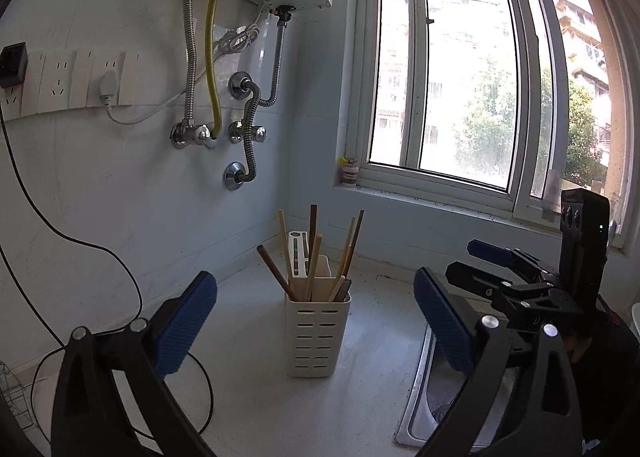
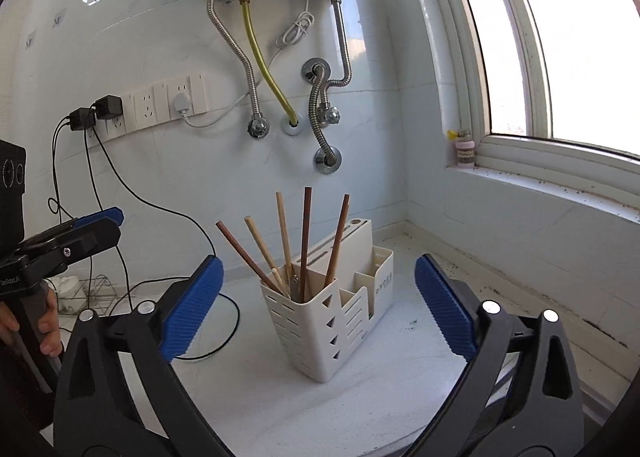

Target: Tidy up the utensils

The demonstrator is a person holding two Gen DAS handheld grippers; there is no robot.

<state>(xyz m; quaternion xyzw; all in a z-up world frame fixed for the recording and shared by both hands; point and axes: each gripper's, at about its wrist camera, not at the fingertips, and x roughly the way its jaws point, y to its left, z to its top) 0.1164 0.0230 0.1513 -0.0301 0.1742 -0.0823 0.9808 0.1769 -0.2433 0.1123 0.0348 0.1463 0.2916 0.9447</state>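
Note:
A white slotted utensil holder (image 1: 318,333) (image 2: 328,325) stands on the pale counter in the corner under the water heater. Several wooden chopsticks (image 1: 312,257) (image 2: 306,241), light and dark, stand upright in its front compartment. My left gripper (image 1: 316,317) is wide open with nothing between its blue pads, a short way in front of the holder. My right gripper (image 2: 318,309) is also wide open and holds nothing, facing the holder from the other side. In the left wrist view the right gripper (image 1: 516,277) shows at the right. In the right wrist view the left one (image 2: 68,241) shows at the left.
A steel sink (image 1: 436,397) lies to the right of the holder. Black cables (image 2: 168,289) run over the counter from the wall sockets (image 2: 160,105). Metal hoses (image 1: 248,125) hang from the heater. A small bottle (image 2: 465,149) stands on the window sill. A wire rack (image 2: 92,289) sits at the left.

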